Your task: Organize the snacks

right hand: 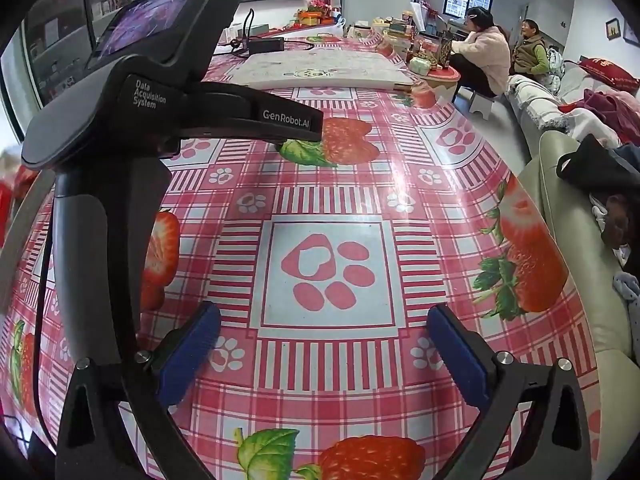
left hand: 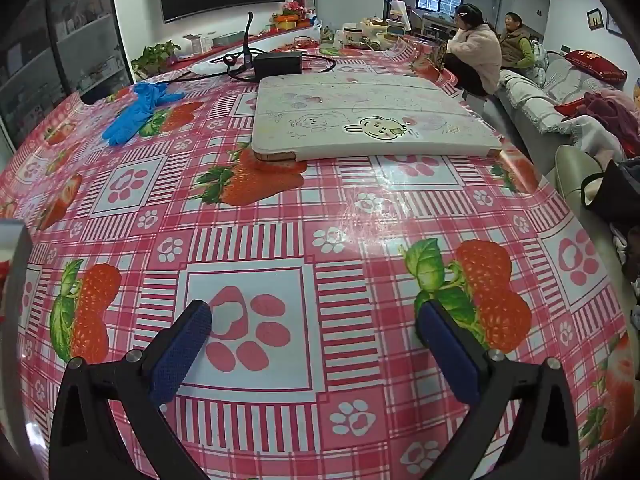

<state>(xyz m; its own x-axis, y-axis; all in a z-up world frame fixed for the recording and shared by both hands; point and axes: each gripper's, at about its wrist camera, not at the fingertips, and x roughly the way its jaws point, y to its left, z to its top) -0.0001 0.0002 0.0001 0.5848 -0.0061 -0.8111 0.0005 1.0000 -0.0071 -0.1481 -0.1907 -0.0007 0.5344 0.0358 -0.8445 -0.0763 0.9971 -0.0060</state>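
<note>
Both the left gripper (left hand: 314, 316) and right gripper (right hand: 324, 320) are hanging spread wide and empty over the pink strawberry-print bench (left hand: 360, 208), a white rectangular cartoon-decorated board (left hand: 368, 120) lying well ahead.

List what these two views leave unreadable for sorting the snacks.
- Goods on the far table end: left view, too small to name.
- White board's far edge: right view, hidden behind the left gripper's body.
- Object at the left edge: left view, cut off.
</note>
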